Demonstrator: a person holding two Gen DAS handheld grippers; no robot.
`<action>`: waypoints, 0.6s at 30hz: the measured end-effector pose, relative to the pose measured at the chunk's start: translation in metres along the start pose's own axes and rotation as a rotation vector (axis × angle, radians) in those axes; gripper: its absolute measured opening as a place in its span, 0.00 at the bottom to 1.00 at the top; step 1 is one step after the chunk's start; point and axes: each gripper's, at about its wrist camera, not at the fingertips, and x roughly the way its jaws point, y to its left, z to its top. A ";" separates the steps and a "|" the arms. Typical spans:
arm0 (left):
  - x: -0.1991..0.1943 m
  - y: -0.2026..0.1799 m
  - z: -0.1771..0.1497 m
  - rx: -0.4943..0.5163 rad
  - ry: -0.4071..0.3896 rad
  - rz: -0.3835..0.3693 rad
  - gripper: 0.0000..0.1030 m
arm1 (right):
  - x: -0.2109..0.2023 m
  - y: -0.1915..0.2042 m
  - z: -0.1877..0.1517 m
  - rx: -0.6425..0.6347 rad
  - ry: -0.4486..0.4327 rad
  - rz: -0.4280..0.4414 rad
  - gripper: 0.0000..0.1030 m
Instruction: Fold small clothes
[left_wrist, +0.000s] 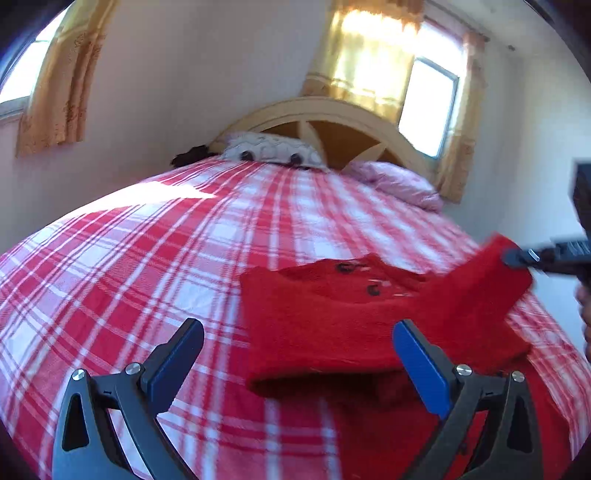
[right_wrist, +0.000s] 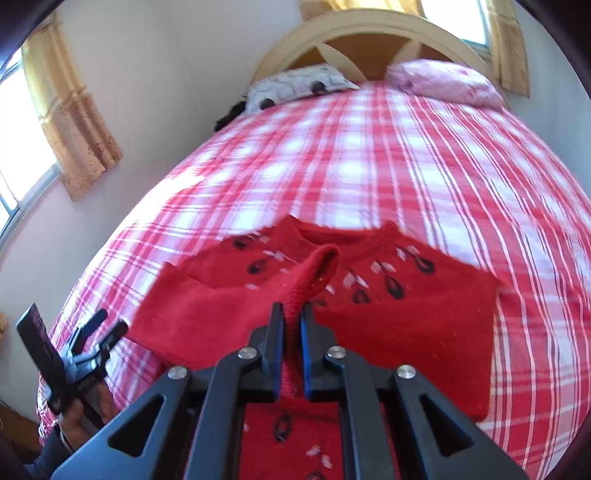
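A small red knit sweater (right_wrist: 406, 314) with black and white motifs lies on the plaid bed; it also shows in the left wrist view (left_wrist: 325, 325). My right gripper (right_wrist: 293, 314) is shut on the sweater's sleeve cuff (right_wrist: 319, 269) and holds it raised over the chest. In the left wrist view the right gripper (left_wrist: 517, 256) pinches the lifted sleeve (left_wrist: 487, 277). My left gripper (left_wrist: 295, 343) is open and empty, its fingers either side of the sweater's left folded edge, just above the bed. It shows at the left of the right wrist view (right_wrist: 105, 325).
The bed (left_wrist: 147, 258) has a red and white plaid cover. A patterned pillow (left_wrist: 273, 149) and a pink pillow (left_wrist: 399, 182) lie by the wooden headboard (left_wrist: 332, 114). Walls and curtained windows surround the bed.
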 end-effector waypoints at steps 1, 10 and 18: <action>-0.001 -0.011 -0.003 0.043 0.009 0.018 0.99 | -0.005 0.012 0.008 -0.025 -0.017 0.013 0.10; 0.046 -0.062 -0.014 0.260 0.203 0.117 0.99 | -0.034 0.085 0.044 -0.160 -0.102 0.107 0.10; 0.066 0.014 -0.019 -0.079 0.321 0.302 0.99 | -0.046 0.051 0.025 -0.163 -0.105 0.069 0.10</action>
